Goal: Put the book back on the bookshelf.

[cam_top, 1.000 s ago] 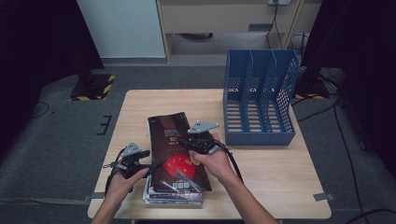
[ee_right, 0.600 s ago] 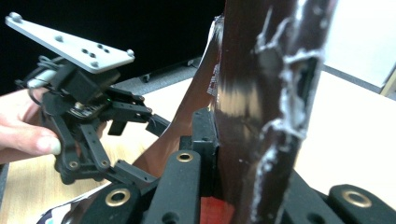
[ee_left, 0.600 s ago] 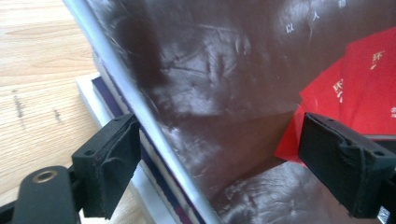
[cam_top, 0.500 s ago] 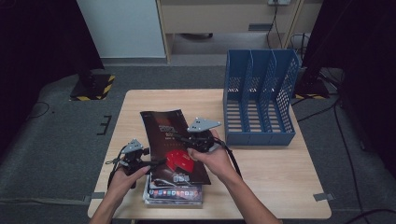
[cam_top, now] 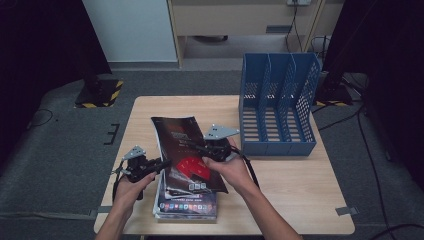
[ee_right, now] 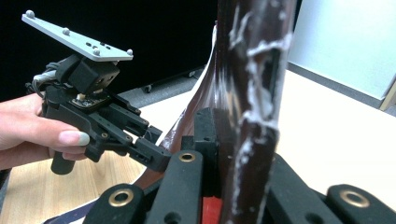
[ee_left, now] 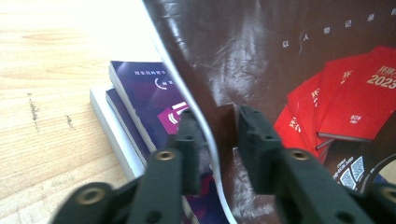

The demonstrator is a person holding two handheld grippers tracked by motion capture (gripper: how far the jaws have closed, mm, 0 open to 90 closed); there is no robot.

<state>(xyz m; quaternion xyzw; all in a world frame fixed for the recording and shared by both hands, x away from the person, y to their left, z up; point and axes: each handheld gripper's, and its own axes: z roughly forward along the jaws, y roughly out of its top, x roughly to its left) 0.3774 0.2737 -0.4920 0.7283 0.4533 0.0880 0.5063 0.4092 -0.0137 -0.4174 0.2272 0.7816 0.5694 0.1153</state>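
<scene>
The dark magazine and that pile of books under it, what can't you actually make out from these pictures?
- Books, high view: the dark magazine covers most of the pile, so the count is unclear.
- Magazine's small cover print, high view: too small to read.
- Left gripper view: the frame edges cut off the red booklets pictured on the cover.
- Right gripper view: the magazine's spine blocks the table behind the right claw.

Dark brown magazine, purple books, blue rack

The magazine has a glossy dark brown cover with a fan of red booklets printed on it and small pale lettering. The books under it have purple covers and white page edges. The file rack is blue, with a pattern of small holes in its walls. The table is light wood with fine grain. Both grippers, left and right, are black with grey plates.
</scene>
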